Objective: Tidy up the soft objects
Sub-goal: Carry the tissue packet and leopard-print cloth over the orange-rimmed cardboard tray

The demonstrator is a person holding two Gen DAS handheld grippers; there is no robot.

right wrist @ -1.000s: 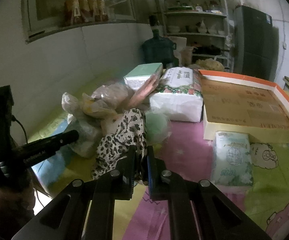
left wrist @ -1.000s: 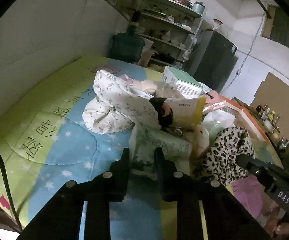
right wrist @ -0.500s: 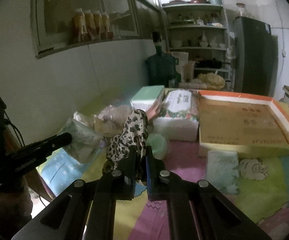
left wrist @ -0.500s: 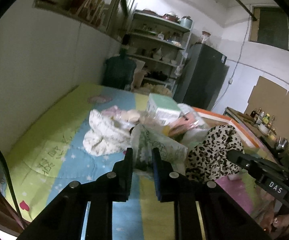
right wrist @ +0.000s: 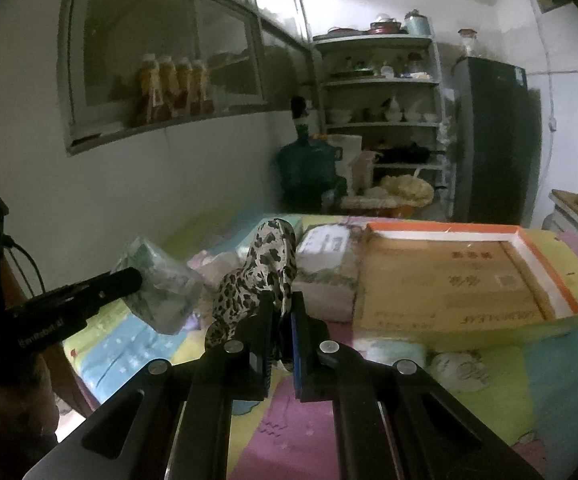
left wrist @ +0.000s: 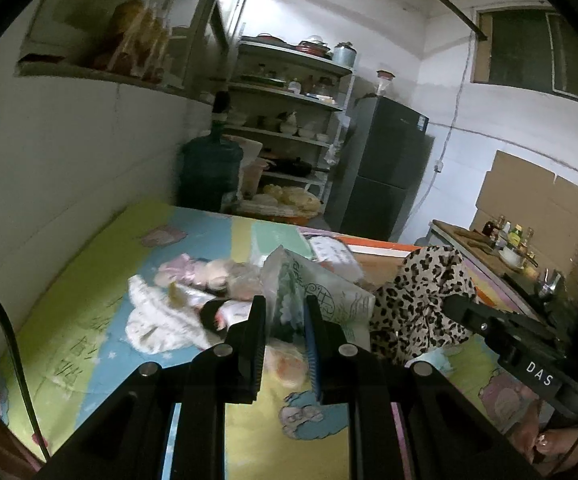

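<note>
Since the earlier frames both grippers have risen, carrying their loads up off the cartoon-print bedspread (left wrist: 89, 280). The left gripper (left wrist: 285, 320) has its fingers clamped on a clear plastic packet (left wrist: 321, 296) (printed with line drawings), now hanging above the bedspread. The right gripper (right wrist: 283, 316) pinches a leopard-print cloth (right wrist: 263, 276), which drapes upward from the fingers, left of the orange-rimmed box (right wrist: 461, 276).

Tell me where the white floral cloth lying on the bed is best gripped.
Judging by its pose, grip the white floral cloth at the raised bunched fold along its near edge, coming from above. It lies crumpled on the bedsheet, so a fold gives the hand-held gripper something to pinch.
</note>
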